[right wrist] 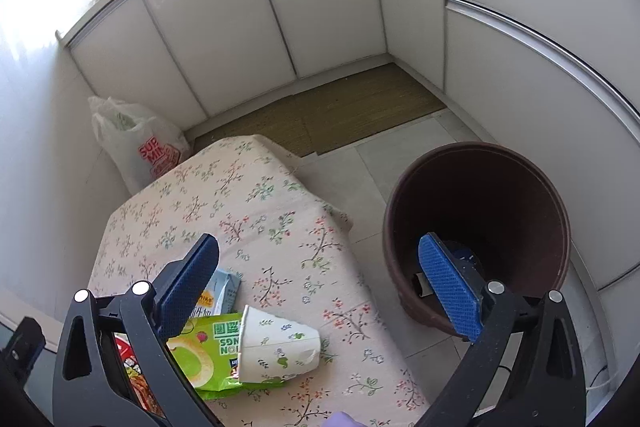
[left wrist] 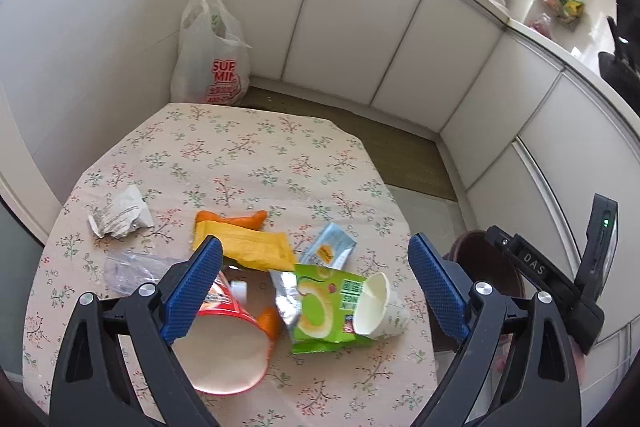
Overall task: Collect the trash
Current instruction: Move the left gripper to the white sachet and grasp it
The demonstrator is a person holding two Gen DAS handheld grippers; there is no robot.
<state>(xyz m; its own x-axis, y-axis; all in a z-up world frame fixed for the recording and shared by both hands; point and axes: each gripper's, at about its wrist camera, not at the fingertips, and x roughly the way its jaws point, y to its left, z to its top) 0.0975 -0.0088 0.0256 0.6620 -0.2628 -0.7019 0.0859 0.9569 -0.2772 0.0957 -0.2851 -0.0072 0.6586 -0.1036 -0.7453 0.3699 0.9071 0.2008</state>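
Trash lies on the floral tablecloth point(left wrist: 240, 147): crumpled paper point(left wrist: 120, 217), clear plastic point(left wrist: 132, 267), a yellow wrapper point(left wrist: 248, 243), a blue-white packet point(left wrist: 328, 251), a green snack bag point(left wrist: 324, 311), a tipped white paper cup point(left wrist: 380, 307) and a red noodle cup point(left wrist: 224, 343). My left gripper point(left wrist: 316, 245) hangs open above the pile, nothing between its pads. My right gripper point(right wrist: 319, 246) is open and empty too, spanning the table's right edge, with the paper cup point(right wrist: 280, 347) and green bag point(right wrist: 204, 355) below it. The brown bin point(right wrist: 480, 211) stands on the floor, right of the table.
A white plastic shopping bag point(left wrist: 212, 51) sits on the floor behind the table, against white cabinet doors point(left wrist: 352, 27). A woven mat point(right wrist: 340, 107) covers the floor beyond. The bin holds a dark item at its bottom. The right gripper's black body point(left wrist: 560, 279) shows beside the bin point(left wrist: 472, 251).
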